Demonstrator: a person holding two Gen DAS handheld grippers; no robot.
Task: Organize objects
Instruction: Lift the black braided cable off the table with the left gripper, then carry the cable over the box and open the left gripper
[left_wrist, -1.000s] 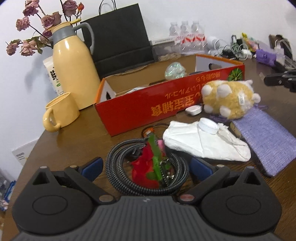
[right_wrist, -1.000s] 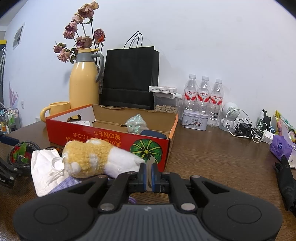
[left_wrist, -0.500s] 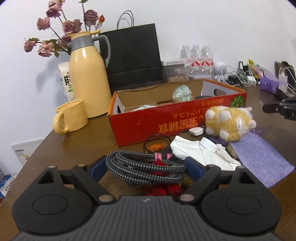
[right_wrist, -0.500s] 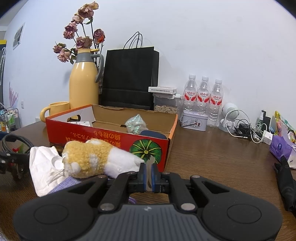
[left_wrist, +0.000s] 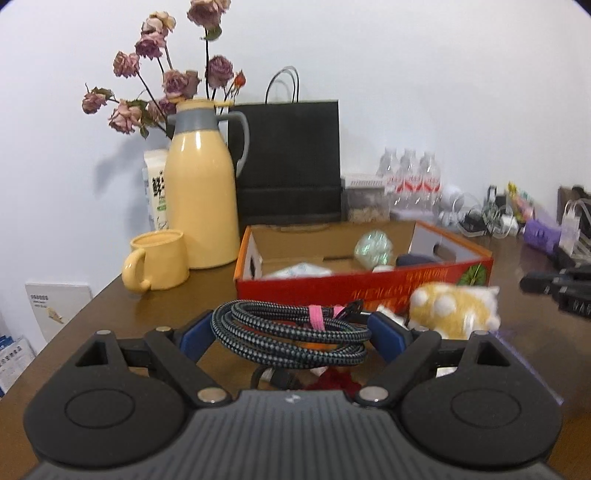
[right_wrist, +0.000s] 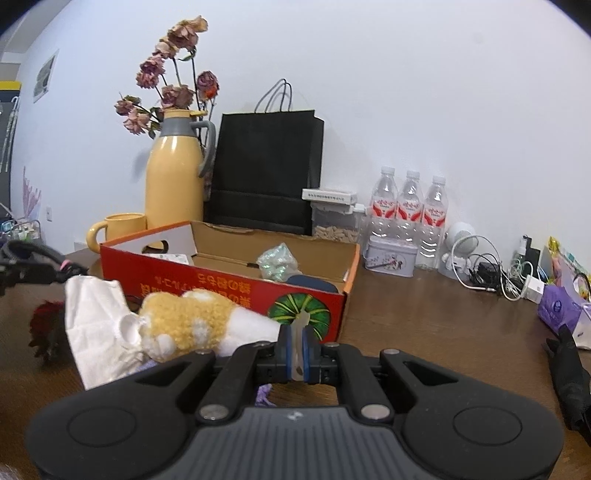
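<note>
One coiled cable (left_wrist: 291, 334) gripped wide in left gripper (left_wrist: 291, 332), lifted clear of table (left_wrist: 155, 306), in front of one red box (left_wrist: 365, 286).
Left wrist view: blue pads (left_wrist: 194, 332) pressed on either side of coil, bound by one pink tie (left_wrist: 316, 319); behind, one yellow jug (left_wrist: 201, 206) holding dried roses (left_wrist: 162, 85), one yellow mug (left_wrist: 157, 264), one black paper bag (left_wrist: 288, 162), three water bottles (left_wrist: 410, 181); one plush toy (left_wrist: 452, 308) blurred at right. Right wrist view: right gripper (right_wrist: 295, 349) closed tight with nothing between pads, just in front of one plush toy (right_wrist: 184, 323) beside one white cloth (right_wrist: 98, 325); same box (right_wrist: 225, 284), open-topped, holding one shiny crumpled ball (right_wrist: 275, 258); three bottles (right_wrist: 410, 214), one tin (right_wrist: 391, 256); cable at far left edge (right_wrist: 33, 254).
</note>
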